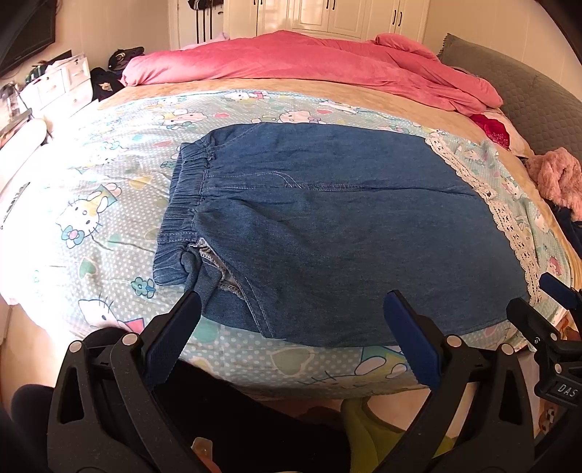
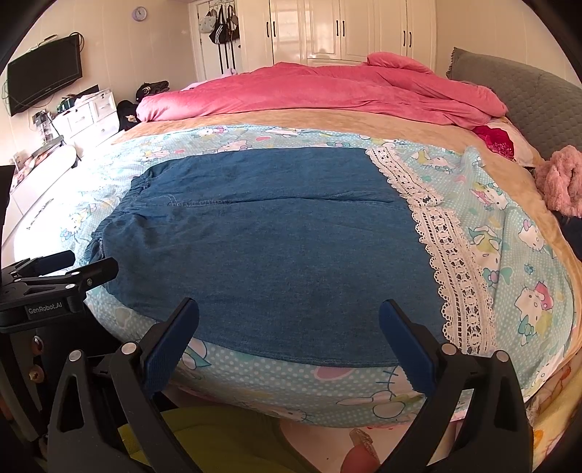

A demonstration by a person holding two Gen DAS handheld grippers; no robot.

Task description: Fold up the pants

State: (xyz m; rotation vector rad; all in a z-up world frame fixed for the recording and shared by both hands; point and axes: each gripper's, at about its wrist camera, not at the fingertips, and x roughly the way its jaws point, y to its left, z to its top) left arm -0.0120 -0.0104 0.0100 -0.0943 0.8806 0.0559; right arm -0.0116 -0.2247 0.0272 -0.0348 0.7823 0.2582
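Blue denim pants [image 1: 327, 225] lie flat across the cartoon-print sheet [image 1: 109, 218] on the bed, elastic waistband [image 1: 182, 207] to the left, white lace trim [image 1: 502, 214] at the right end. My left gripper [image 1: 293, 302] hovers open over the near edge by the pocket, nothing between its fingers. In the right wrist view the same pants [image 2: 269, 247] fill the middle, and my right gripper [image 2: 289, 309] stands open above their near edge, holding nothing. Each gripper shows at the side of the other's view: the right gripper [image 1: 538, 294] and the left gripper [image 2: 91, 263].
A pink duvet [image 1: 309, 62] is heaped along the far side of the bed. A grey headboard cushion [image 1: 527, 94] and a fuzzy pink garment [image 1: 556, 178] sit at the right. White drawers [image 2: 87, 116] and a wall TV [image 2: 43, 83] stand left; wardrobes [image 2: 338, 29] behind.
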